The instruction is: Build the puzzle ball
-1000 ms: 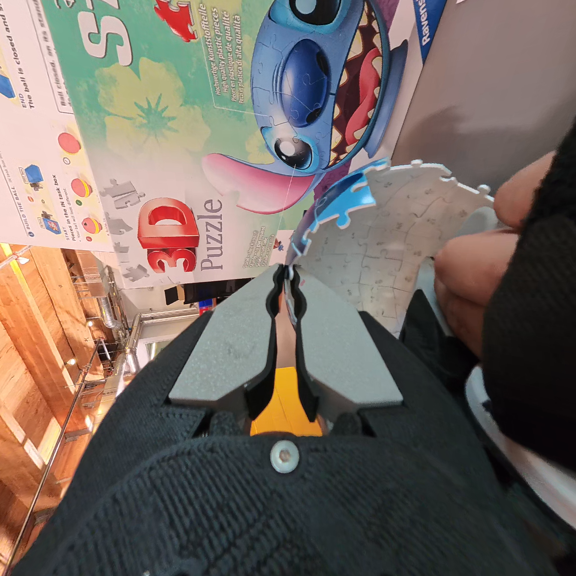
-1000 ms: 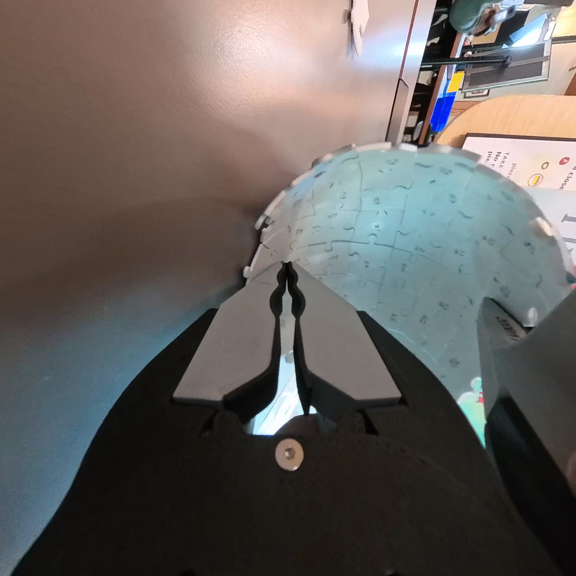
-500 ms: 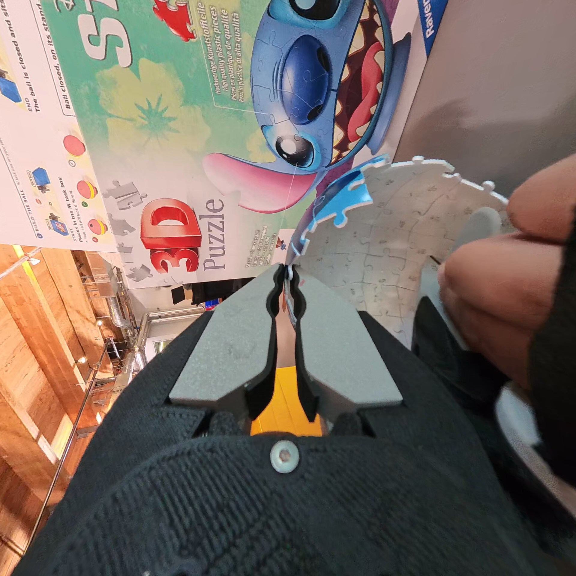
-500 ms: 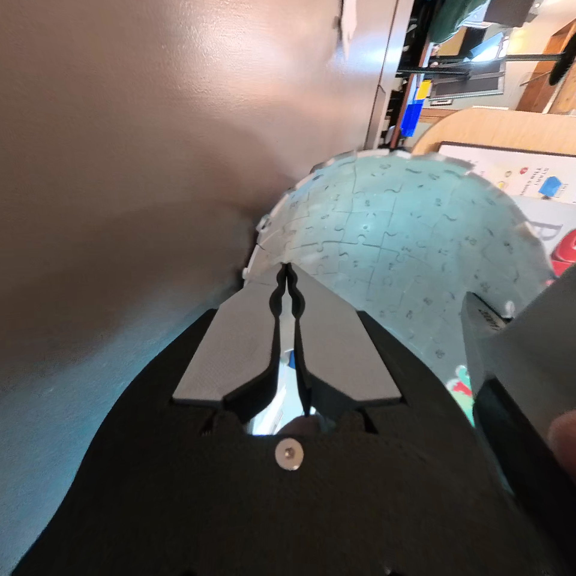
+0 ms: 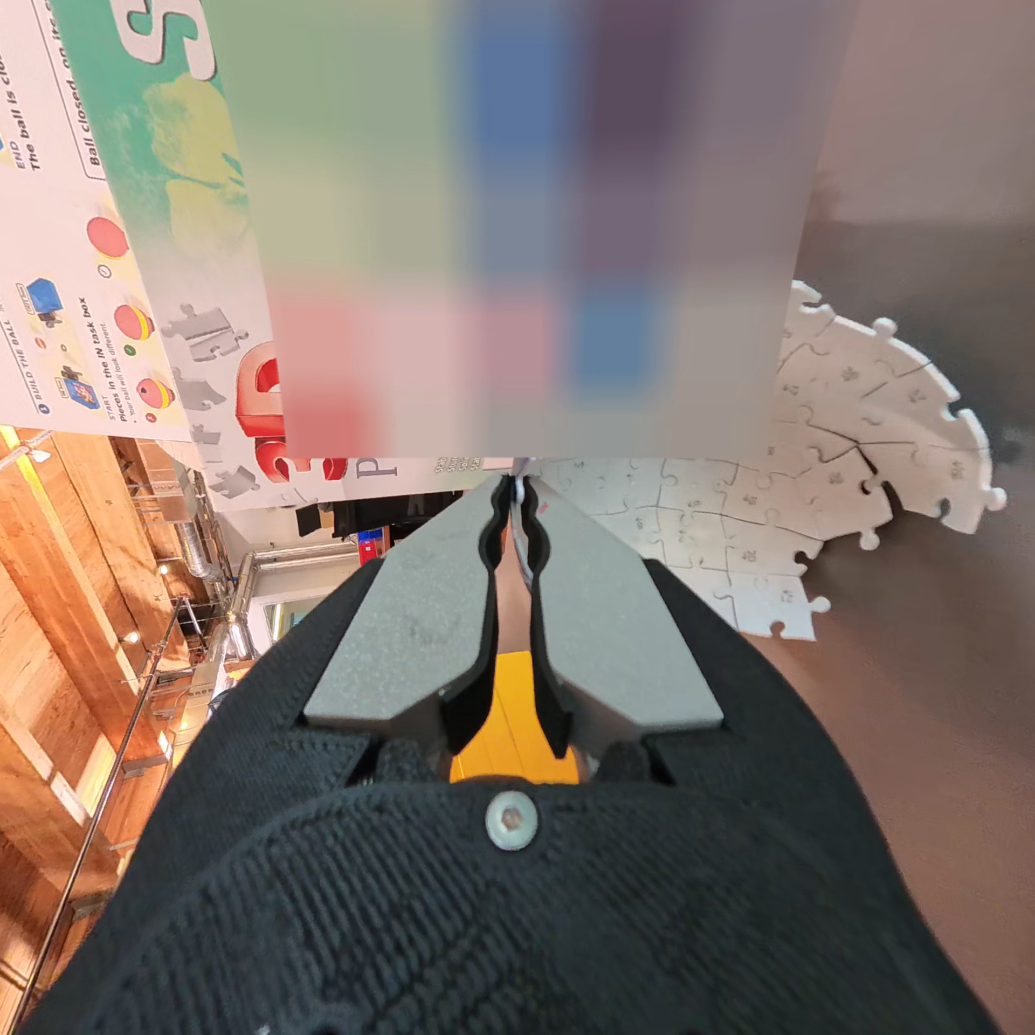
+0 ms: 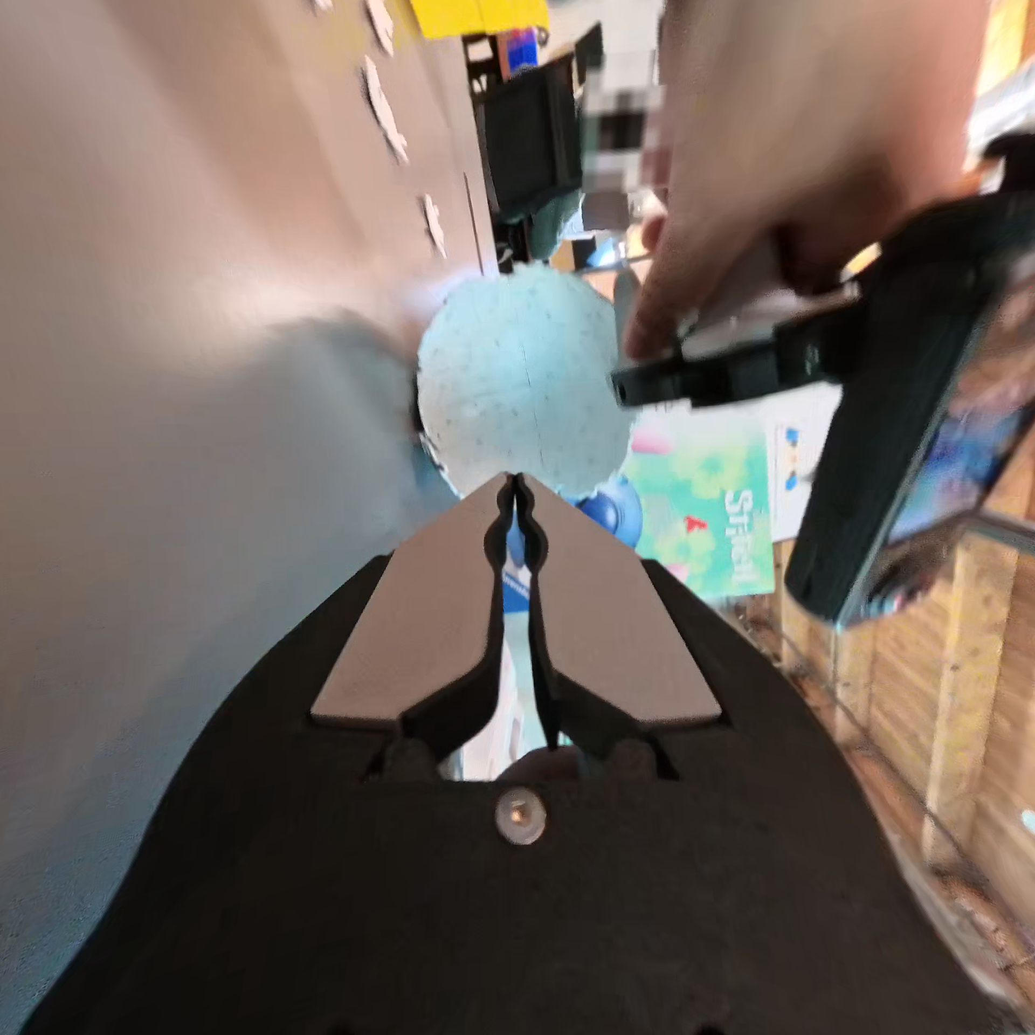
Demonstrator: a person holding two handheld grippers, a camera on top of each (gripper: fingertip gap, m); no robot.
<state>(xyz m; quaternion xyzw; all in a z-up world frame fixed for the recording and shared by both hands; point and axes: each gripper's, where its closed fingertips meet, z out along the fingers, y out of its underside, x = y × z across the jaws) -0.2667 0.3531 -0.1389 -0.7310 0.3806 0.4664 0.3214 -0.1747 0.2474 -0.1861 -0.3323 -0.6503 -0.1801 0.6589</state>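
My right gripper (image 6: 514, 476) has let go of the puzzle shell (image 5: 812, 476) and pulled back, jaws now pinched together on nothing. The shell, right of centre in the left view, stays clamped at its rim by my left gripper (image 5: 515, 481); it needs another piece next.

This looks like a workshop or demo hall: timber-clad walls (image 5: 61, 588) with small lights, bare silver ventilation ducts (image 5: 224, 644) and metal railings (image 5: 112, 700) far left. A smooth grey table (image 5: 924, 700) carries a printed instruction sheet (image 5: 50, 313) and a colourful puzzle box (image 6: 711, 504), suggesting a staged task station.
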